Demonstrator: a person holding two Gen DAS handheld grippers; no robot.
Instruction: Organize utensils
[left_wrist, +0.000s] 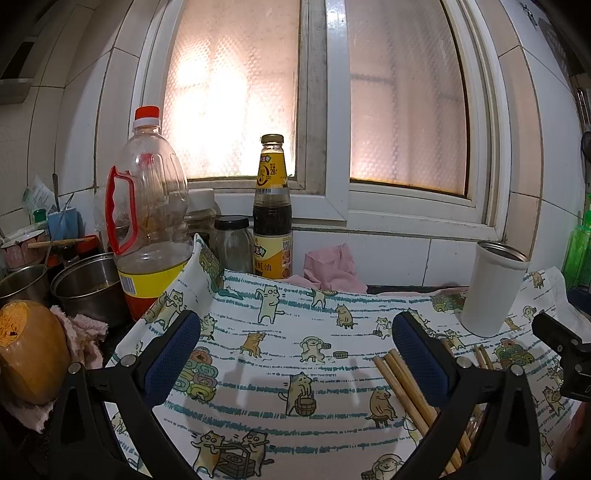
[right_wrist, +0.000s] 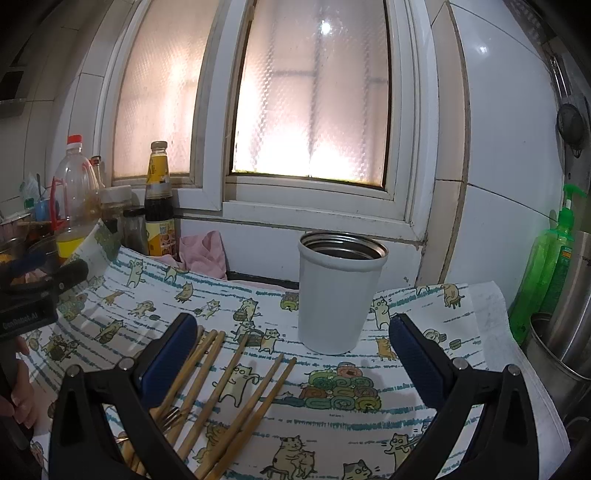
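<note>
**Ana:** Frosted window panes (right_wrist: 310, 103) glow behind the kitchen bench, which is covered with a cat-print cloth (left_wrist: 295, 354). What sits on it?

**Ben:** A white cup (right_wrist: 338, 291) with a metal rim stands upright on the cloth toward the window. Wooden chopsticks (right_wrist: 229, 384) lie loose and fanned out in front of it, slightly to its left, and a fork (right_wrist: 168, 417) lies among their near ends.

**Ana:** And the claws?

**Ben:** The right claw (right_wrist: 293, 350) is spread wide and holds nothing; its left finger hangs over the near chopsticks, the cup between and beyond its tips. The left claw (left_wrist: 295, 347) is also wide open and empty, over bare cloth, with some chopsticks (left_wrist: 406, 391) beside its right finger.

**Ana:** Anything along the wall?

**Ben:** An oil jug (left_wrist: 151, 221) with a red cap, a dark sauce bottle (left_wrist: 272, 210), and a crumpled pink rag (left_wrist: 332, 269). Steel pots (left_wrist: 88, 284) are at the far left, a green soap bottle (right_wrist: 543, 269) at the far right.
</note>
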